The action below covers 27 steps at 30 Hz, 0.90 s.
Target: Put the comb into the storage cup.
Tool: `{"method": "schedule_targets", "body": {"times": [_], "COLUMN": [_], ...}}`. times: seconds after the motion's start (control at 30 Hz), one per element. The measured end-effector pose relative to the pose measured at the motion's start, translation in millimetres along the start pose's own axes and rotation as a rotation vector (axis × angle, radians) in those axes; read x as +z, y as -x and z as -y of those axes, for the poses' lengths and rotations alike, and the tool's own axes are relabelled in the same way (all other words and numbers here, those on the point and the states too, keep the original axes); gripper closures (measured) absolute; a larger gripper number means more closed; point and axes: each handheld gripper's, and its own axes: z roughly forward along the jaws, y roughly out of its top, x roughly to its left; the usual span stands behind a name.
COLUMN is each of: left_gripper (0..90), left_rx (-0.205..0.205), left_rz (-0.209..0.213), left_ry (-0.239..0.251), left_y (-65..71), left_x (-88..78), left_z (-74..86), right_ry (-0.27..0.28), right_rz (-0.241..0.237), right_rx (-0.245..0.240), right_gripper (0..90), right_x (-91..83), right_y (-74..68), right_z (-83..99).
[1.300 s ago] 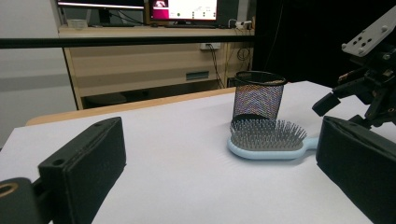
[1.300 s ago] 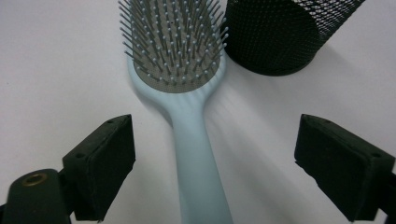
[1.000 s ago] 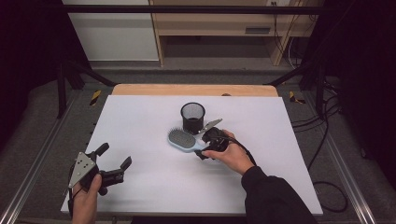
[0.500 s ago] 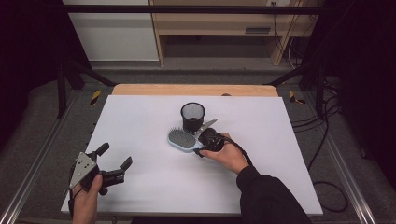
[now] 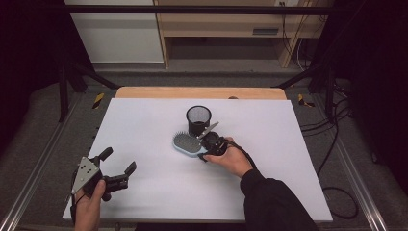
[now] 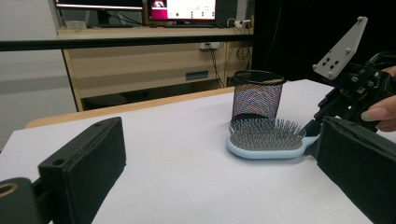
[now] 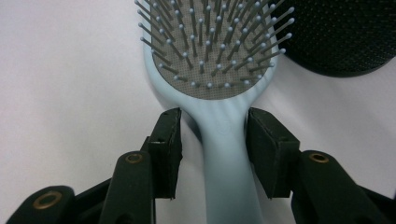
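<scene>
Pale-blue hairbrush (image 7: 219, 135) lies bristles-up just beside the mesh cup (image 5: 198, 119); the right gripper (image 7: 214, 140), jaws just closing astride its neck with small gaps left, should squeeze squarely before lifting, while the left gripper (image 5: 117, 168) waits open.

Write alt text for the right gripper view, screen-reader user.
The right gripper has its two black jaws on either side of the handle of a pale blue plastic hairbrush lying bristles-up on a white table surface; they have just been closing, and a narrow gap still shows at each pad. A black mesh metal cup sits at the upper right, beside the brush head.
</scene>
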Motion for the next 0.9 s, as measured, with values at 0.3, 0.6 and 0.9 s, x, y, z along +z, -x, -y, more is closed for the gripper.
{"method": "schedule_targets", "body": {"times": [0.3,0.6,0.9], "left_gripper": [1.4,1.5,1.4], "left_rx": [0.001,0.001,-0.003], "left_rz": [0.001,0.001,-0.004], "left_ry": [-0.001,0.001,0.003], "left_y": [0.4,0.6,-0.6], "left_x": [0.2,0.0,-0.3], "left_z": [0.0,-0.2,-0.2], "right_ry": [-0.007,-0.020,0.014], "right_rz": [0.007,0.007,0.017], "right_rx": [-0.007,-0.039,-0.082], "right_gripper": [61.5,69.3,69.6], "right_x": [-0.6,-0.9,-7.4], "right_y": [0.1,-3.1,-11.2], "right_z": [0.1,-1.5,-0.8]}}
